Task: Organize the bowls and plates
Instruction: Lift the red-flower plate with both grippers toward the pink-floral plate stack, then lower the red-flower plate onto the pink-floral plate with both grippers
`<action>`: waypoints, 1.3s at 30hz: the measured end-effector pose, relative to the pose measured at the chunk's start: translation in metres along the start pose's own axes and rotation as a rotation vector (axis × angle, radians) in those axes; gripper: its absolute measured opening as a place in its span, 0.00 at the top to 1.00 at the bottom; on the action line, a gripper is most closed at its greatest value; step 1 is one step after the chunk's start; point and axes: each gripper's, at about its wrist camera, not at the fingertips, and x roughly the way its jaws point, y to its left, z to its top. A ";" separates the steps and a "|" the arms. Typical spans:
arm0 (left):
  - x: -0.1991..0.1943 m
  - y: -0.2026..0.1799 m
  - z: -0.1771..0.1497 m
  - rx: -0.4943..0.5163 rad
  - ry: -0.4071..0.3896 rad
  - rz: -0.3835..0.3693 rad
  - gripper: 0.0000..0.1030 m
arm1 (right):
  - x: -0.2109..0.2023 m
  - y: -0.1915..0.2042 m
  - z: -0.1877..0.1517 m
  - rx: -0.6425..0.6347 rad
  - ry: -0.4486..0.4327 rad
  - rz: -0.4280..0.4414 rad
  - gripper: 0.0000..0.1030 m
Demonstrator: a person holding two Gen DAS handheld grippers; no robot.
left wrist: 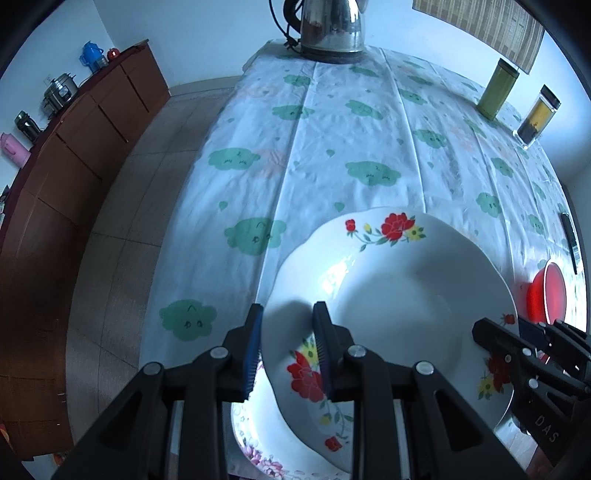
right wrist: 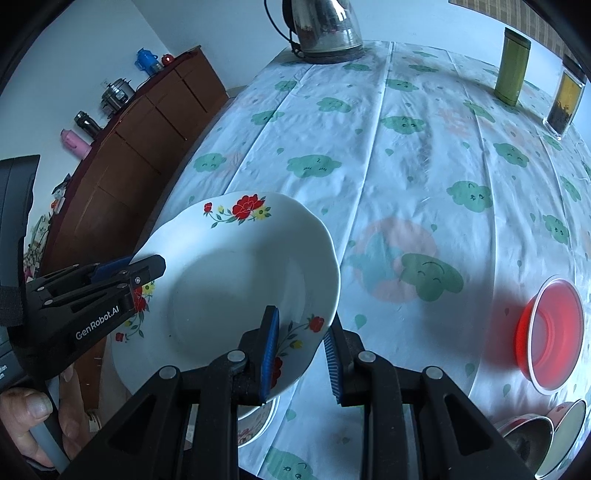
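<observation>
A white deep plate with red flowers (left wrist: 399,302) is held tilted above the table's near left corner. My left gripper (left wrist: 286,347) is shut on its left rim. My right gripper (right wrist: 301,354) is shut on its right rim (right wrist: 317,332). The plate also fills the left of the right wrist view (right wrist: 236,295). Under it lies a second plate with pink flowers (left wrist: 258,443), partly hidden. A red plastic bowl (right wrist: 550,332) sits on the table to the right. Two stacked patterned bowls (right wrist: 546,439) lie at the near right.
The table has a white cloth with green clouds (right wrist: 406,147). At its far edge stand a steel kettle (left wrist: 328,29), a green tin (left wrist: 496,90) and a clear jar (left wrist: 537,118). A brown sideboard (left wrist: 74,155) with flasks runs along the left wall.
</observation>
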 end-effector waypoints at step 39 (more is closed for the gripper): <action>0.003 0.042 -0.052 -0.093 0.039 0.026 0.76 | 0.013 0.045 -0.043 -0.099 0.038 0.038 0.74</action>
